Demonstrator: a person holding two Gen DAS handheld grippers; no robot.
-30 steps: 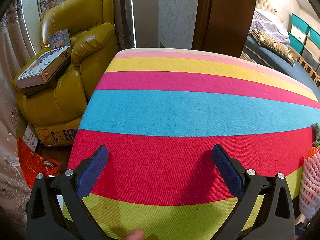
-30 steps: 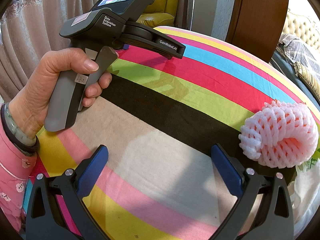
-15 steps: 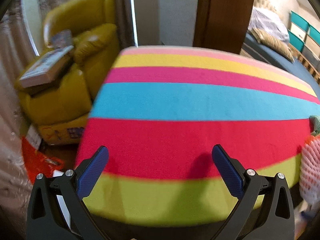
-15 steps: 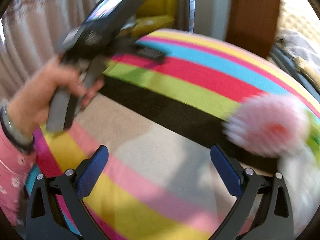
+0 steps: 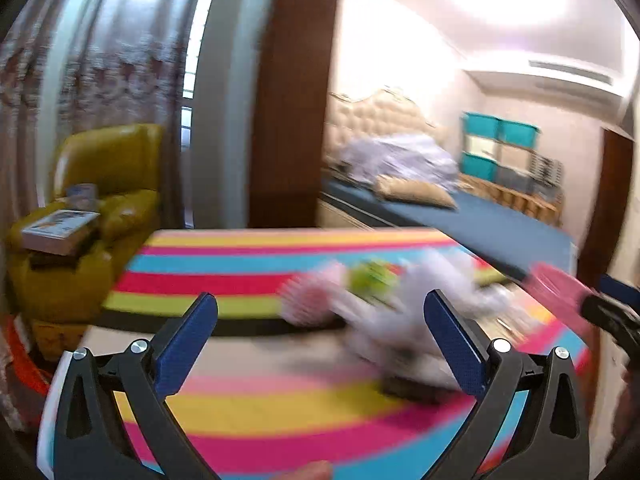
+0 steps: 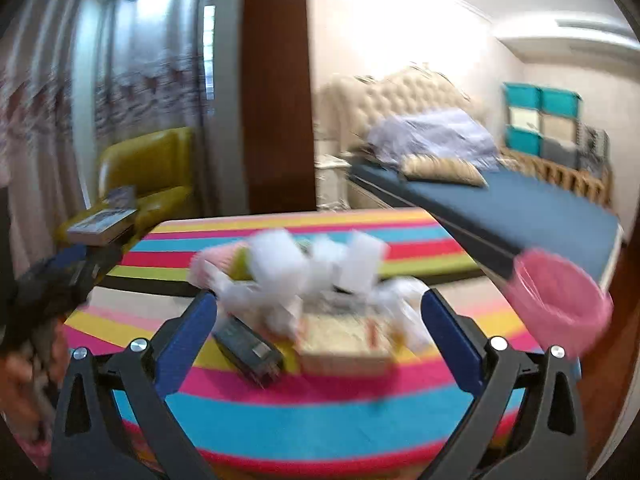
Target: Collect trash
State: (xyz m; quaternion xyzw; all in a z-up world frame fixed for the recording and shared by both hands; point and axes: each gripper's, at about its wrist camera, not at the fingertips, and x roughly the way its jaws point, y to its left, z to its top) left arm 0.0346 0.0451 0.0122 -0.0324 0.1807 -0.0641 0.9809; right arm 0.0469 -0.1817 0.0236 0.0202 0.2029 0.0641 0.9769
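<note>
While both views are smeared by motion blur, the layout reads well enough: a table under a striped tablecloth [image 6: 320, 412] carries a heap of trash near its middle. The left gripper [image 5: 320, 344] has its blue-padded jaws spread wide with nothing between them, raised above the near edge of the cloth. The right gripper [image 6: 320, 344] is likewise spread wide and empty, pointed at the heap from the near side.

From the right wrist view, the heap is crumpled white paper or plastic [image 6: 280, 264] piled with a pink foam fruit net [image 6: 208, 264] at its left end and something yellow-green just beside that. In front of the white pile lie a dark flat rectangular object [image 6: 248, 346] and a beige box-like item [image 6: 344, 344], close together; blur hides what they are. A pink bin [image 6: 560, 304] stands at the right edge of the table, apart from the heap.

In the left wrist view the same pile shows as a white blur [image 5: 400, 320] with the pink net [image 5: 308, 300] and a green patch [image 5: 372, 276] on it.

Behind the table stand a yellow armchair [image 5: 108, 168] holding boxes, a dark wooden door frame, and a bed with a blue cover [image 6: 520, 204]
</note>
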